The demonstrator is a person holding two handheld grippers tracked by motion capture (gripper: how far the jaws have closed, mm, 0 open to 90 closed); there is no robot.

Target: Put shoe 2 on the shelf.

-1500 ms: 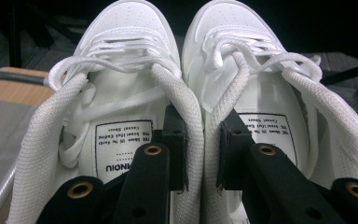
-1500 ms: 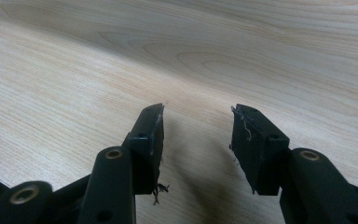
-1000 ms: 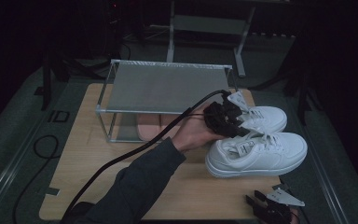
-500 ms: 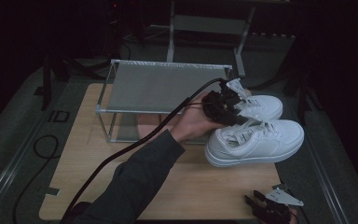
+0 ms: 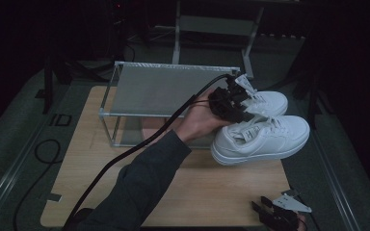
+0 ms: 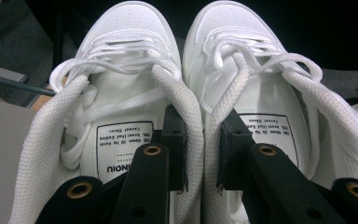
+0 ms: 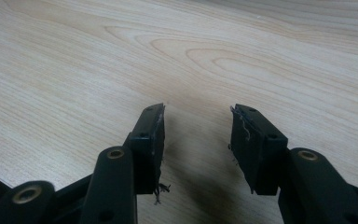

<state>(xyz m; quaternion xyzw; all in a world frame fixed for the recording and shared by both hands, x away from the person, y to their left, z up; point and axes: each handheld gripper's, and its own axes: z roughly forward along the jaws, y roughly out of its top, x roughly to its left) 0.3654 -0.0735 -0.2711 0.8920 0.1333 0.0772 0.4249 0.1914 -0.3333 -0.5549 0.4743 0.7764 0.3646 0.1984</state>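
Two white sneakers sit side by side, the near one (image 5: 270, 139) and the far one (image 5: 270, 102), at the right of the wooden board (image 5: 197, 187). My left gripper (image 5: 238, 108) is shut on their two touching inner collars. In the left gripper view, my left gripper (image 6: 203, 140) has one jaw inside the left-hand sneaker (image 6: 121, 28) and the other inside the right-hand sneaker (image 6: 233, 23). The pair hangs slightly off the board. My right gripper (image 5: 265, 211) rests at the board's front right corner; it (image 7: 196, 126) stands open over bare wood.
A low metal rack with a mesh top (image 5: 168, 89) stands at the back of the board, just left of the sneakers. A black cable (image 5: 139, 147) trails from the left gripper along the sleeve. Dark floor and stand legs surround the board.
The left gripper has lifted the pair of sneakers and carried it a little towards the back, nearer the rack's right end. The right gripper has stayed put.
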